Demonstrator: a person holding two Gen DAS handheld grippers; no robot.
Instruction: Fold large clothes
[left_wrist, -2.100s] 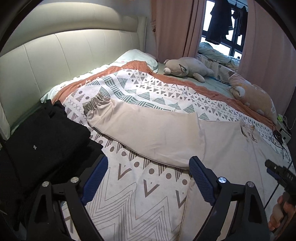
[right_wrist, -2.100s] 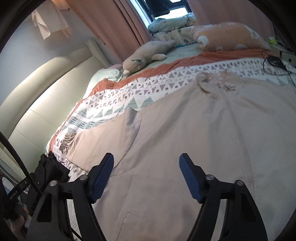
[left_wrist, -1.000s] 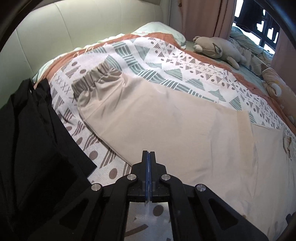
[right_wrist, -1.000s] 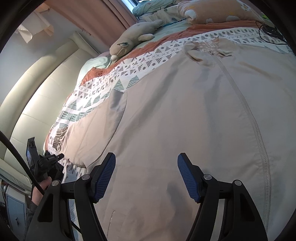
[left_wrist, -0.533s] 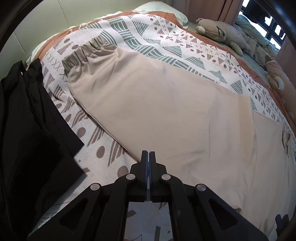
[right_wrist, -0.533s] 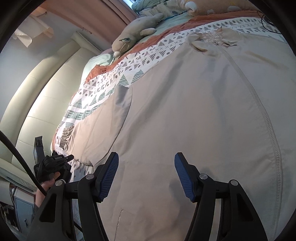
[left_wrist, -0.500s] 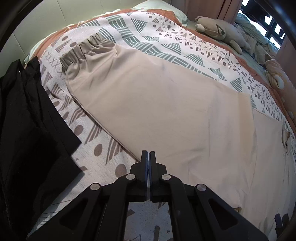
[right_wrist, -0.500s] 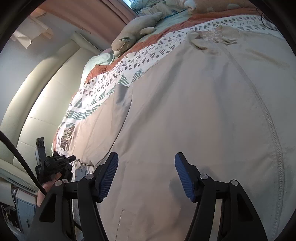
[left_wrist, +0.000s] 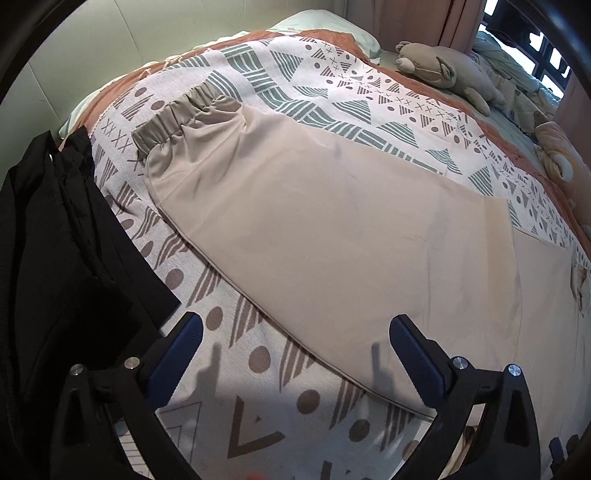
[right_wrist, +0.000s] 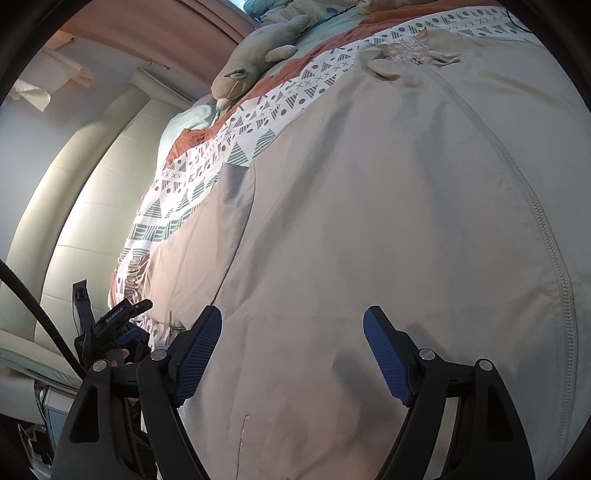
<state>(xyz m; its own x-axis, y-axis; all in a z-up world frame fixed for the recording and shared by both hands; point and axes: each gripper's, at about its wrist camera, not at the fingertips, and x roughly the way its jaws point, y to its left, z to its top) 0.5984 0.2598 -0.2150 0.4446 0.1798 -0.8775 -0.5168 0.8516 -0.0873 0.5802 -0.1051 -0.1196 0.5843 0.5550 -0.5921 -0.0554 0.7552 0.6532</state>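
A large beige jacket (left_wrist: 351, 229) lies spread flat on the patterned bedspread (left_wrist: 258, 398). Its sleeve ends in a gathered elastic cuff (left_wrist: 166, 118) at the upper left of the left wrist view. My left gripper (left_wrist: 295, 350) hovers over the sleeve's lower edge, its jaws opening wide with nothing pressed between the blue pads. In the right wrist view the jacket's body (right_wrist: 388, 221) fills the frame, its zipper (right_wrist: 546, 229) running down the right side. My right gripper (right_wrist: 291, 350) hangs just above the fabric, jaws opening, gripping nothing.
A black garment (left_wrist: 55, 277) lies heaped at the left edge of the bed. A grey plush toy (left_wrist: 443, 70) and an orange one (left_wrist: 557, 155) rest near the far side. The padded headboard (right_wrist: 92, 192) borders the bed. A hand holds the other gripper (right_wrist: 110, 332).
My left gripper's jaws, pressed together in the earlier frames, now stand wide apart, and it has sunk closer to the sleeve. The right gripper's jaws have spread slightly wider.
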